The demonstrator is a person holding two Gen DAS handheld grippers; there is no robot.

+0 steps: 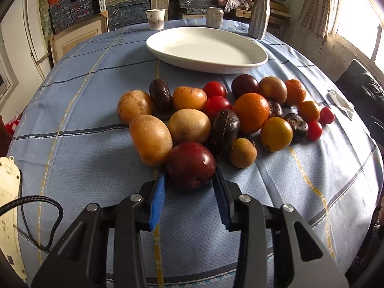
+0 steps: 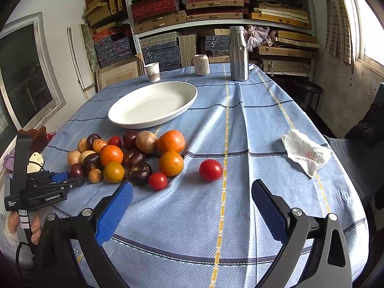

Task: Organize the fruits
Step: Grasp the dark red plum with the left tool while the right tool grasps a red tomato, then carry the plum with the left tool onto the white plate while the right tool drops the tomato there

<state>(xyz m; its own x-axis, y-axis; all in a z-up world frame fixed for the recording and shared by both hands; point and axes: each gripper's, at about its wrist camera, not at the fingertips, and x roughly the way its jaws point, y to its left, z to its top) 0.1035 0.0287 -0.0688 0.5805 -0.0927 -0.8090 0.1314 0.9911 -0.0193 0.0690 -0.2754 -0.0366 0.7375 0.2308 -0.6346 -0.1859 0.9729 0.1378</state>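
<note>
A heap of fruit lies on the blue checked tablecloth: yellow-brown fruits, dark wrinkled ones, oranges point(image 1: 251, 111), small red tomatoes. My left gripper point(image 1: 190, 175) has its blue pads on either side of a dark red plum point(image 1: 190, 164) at the near edge of the heap; the pads touch or nearly touch it. The plum also shows in the right wrist view point(image 2: 76, 170). An empty white oval plate point(image 1: 206, 48) point(image 2: 153, 103) lies behind the heap. My right gripper point(image 2: 192, 196) is open and empty, just short of a lone red tomato point(image 2: 210, 170).
A paper cup point(image 1: 156, 18), a can point(image 1: 214, 17) and a metal bottle point(image 1: 259, 14) stand at the table's far edge. A crumpled tissue point(image 2: 306, 153) lies at the right. A white power strip point(image 1: 8, 206) with a cable lies at the left edge.
</note>
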